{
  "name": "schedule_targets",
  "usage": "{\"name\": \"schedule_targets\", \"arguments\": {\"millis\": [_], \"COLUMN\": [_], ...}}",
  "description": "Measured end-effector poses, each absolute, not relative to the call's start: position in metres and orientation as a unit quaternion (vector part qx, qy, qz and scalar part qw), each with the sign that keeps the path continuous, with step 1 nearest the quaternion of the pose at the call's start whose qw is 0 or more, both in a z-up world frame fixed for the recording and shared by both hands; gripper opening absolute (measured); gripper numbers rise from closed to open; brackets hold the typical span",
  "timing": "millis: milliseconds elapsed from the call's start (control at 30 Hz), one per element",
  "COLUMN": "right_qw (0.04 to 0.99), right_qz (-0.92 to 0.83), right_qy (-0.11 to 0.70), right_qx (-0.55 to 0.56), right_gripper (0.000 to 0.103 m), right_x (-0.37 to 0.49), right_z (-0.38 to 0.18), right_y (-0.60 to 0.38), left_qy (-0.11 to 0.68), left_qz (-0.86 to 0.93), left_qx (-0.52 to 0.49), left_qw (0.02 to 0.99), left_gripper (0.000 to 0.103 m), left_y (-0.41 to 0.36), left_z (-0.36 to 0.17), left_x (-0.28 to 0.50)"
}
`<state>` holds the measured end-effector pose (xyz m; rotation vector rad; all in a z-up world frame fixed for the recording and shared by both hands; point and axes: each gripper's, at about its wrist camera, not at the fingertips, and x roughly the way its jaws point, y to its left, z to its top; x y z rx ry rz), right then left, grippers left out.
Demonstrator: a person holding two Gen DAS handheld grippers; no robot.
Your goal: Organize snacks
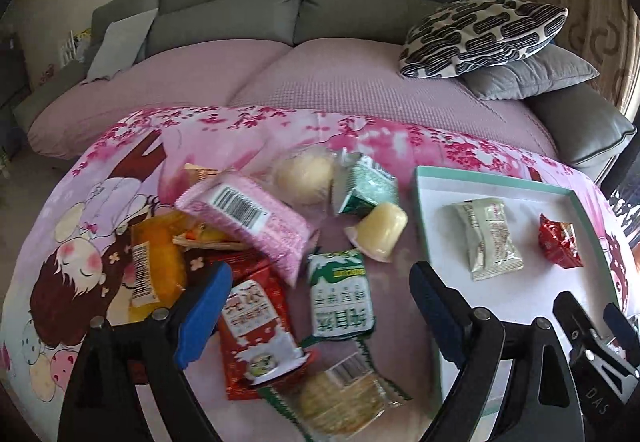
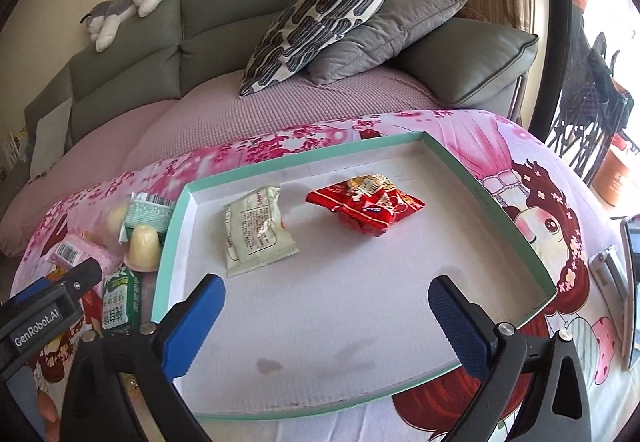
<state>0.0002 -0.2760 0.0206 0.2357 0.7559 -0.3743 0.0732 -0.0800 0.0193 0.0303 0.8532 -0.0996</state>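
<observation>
The shallow teal-rimmed cardboard tray [image 2: 492,201] holds a pale green foil packet [image 2: 256,230] and a crumpled red wrapper [image 2: 366,207] (lying apart). Both the left gripper [image 1: 320,318] and the right gripper [image 2: 326,322] stand wide apart, holding nothing.

Cracker packet [image 1: 340,402] cut off below, orange packet [image 1: 158,262] partly buried, perhaps cake

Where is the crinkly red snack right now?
The red snack lies inside the teal-rimmed tray, toward its far right, just right of the pale green packet.
</observation>
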Motion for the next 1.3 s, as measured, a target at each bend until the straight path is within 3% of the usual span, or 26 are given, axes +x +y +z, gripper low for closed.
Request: {"name": "schedule_targets", "arguments": {"millis": [500,900,1300], "right_qw": [0.913,0.899,0.887], "right_qz": [-0.076,0.025,0.051], "right_qy": [0.395,0.437,0.458], "right_qx": [0.074,0.027,0.023], "right_gripper": [0.103,0.103,0.103], "right_x": [0.015,0.022,0.026], "right_z": [0.012,0.003,-0.008], "right_y": [-0.199,-0.138,-0.123], "left_qy": [0.431,0.499,0.516], "left_qz": [0.054,0.044,0.025], "left_qx": [-0.031,-0.056,-0.062], "left_qw": [0.9,0.863,0.854], "left_gripper": [0.091,0.091,0.091], "left_y": [0.016,0.048,0.046], "left_z": [0.007,-0.011,-0.015], "left_x": [0.075,0.078,0.078]}}
